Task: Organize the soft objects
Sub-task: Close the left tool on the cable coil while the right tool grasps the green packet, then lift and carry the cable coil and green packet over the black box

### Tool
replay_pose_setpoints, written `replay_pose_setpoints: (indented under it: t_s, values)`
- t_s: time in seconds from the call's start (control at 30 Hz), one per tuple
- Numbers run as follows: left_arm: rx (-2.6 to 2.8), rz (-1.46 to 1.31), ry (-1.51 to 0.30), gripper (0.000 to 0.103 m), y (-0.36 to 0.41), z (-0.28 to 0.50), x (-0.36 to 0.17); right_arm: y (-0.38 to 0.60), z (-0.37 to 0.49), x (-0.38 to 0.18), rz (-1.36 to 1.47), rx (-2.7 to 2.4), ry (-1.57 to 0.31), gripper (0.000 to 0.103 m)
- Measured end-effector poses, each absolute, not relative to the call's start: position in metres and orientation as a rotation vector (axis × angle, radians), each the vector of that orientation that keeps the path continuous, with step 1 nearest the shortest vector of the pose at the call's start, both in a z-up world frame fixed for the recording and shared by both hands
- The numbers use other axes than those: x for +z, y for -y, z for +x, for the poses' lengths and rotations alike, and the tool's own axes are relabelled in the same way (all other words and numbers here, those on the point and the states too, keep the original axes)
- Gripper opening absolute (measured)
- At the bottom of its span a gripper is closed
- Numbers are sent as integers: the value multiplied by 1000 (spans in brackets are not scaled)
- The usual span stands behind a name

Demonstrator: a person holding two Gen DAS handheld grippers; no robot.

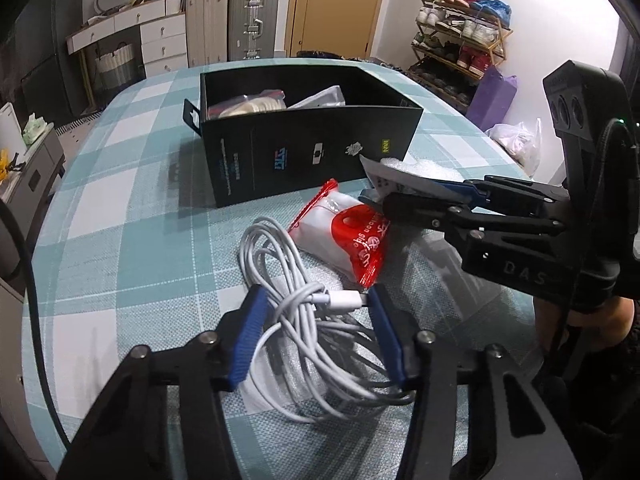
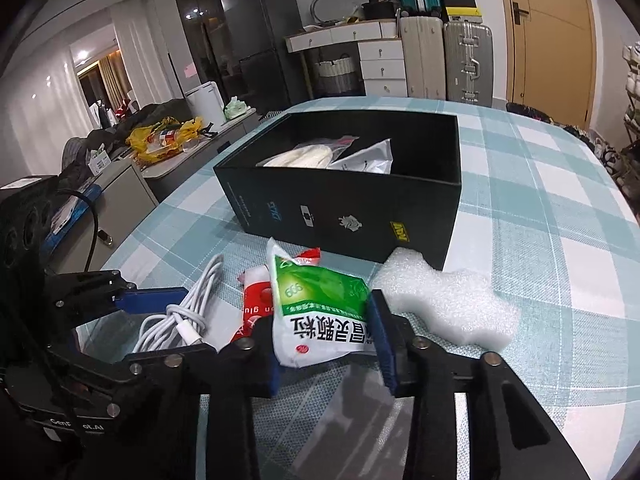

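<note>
My left gripper (image 1: 316,298) is shut on a coiled white cable (image 1: 298,300) that lies on the checked tablecloth; its blue pads press on both sides of the coil. In the right wrist view the left gripper (image 2: 196,320) and the cable (image 2: 188,312) show at the left. My right gripper (image 2: 320,312) is shut on a green and white packet (image 2: 320,304). In the left wrist view the right gripper (image 1: 380,196) comes in from the right. A red and white packet (image 1: 344,232) lies between the two grippers. Behind them stands an open black box (image 1: 312,152) with bagged items (image 2: 304,156) inside.
A piece of white foam (image 2: 448,304) lies against the box's near right corner. The checked tablecloth (image 1: 120,200) reaches to the table's rounded left edge. Suitcases (image 1: 252,20), drawers and a shoe rack (image 1: 460,40) stand beyond the table.
</note>
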State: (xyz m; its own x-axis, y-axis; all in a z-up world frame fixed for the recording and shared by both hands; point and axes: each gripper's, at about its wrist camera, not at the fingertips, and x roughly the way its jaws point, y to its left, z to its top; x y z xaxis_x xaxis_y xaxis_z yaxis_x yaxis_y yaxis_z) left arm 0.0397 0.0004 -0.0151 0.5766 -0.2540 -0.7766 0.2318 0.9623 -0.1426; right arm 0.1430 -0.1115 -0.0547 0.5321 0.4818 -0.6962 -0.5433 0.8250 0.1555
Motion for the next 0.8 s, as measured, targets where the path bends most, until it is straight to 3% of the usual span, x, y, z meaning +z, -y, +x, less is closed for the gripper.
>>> replay_pose_setpoints:
  t_s: [0.23, 0.6, 0.8]
  values:
    - [-287, -26, -870, 42, -4, 37, -7, 119, 142, -53, -70, 602, -786, 9]
    - [-288, -25, -895, 42, -7, 41, -7, 120, 135, -46, -84, 615, -750, 8]
    - [-287, -12, -928, 48, -4, 42, -13, 118, 134, -46, -88, 620, -748, 8]
